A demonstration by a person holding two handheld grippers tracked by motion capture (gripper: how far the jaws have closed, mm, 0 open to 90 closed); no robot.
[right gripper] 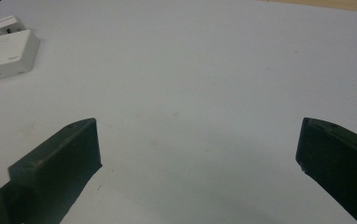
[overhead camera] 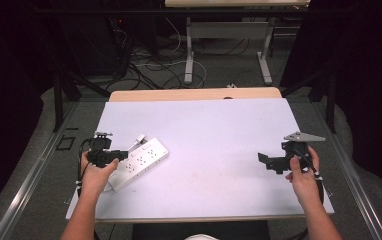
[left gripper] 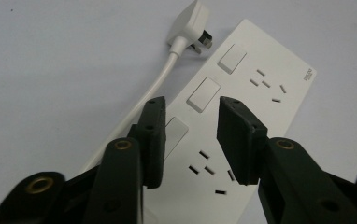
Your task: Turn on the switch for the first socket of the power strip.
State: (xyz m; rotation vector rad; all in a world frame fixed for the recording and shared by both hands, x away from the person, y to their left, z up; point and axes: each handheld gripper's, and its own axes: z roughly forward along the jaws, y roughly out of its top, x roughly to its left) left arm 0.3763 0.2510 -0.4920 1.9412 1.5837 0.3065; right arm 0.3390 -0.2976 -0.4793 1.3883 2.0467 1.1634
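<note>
power strip (left gripper: pixel 242 121): stiff, light, slick; best gripped across narrow sides | left claw (left gripper: pixel 190 140) part-open above it, empty | right claw (right gripper: pixel 197 154) wide, empty

Power strip (left gripper: pixel 242 121) marking: illegible.

A white sheet (overhead camera: pixel 214 150) covers the table in the middle of the frame; behind it, at its upper edge, a strip of pale wooden tabletop (overhead camera: pixel 194 94) shows; in the upper middle a second table stands on grey metal legs (overhead camera: pixel 190 55); dark cables (overhead camera: pixel 144 67) lie tangled on the grey floor at the upper left; a metal rail (overhead camera: pixel 34 172) runs along the lower left.
</note>
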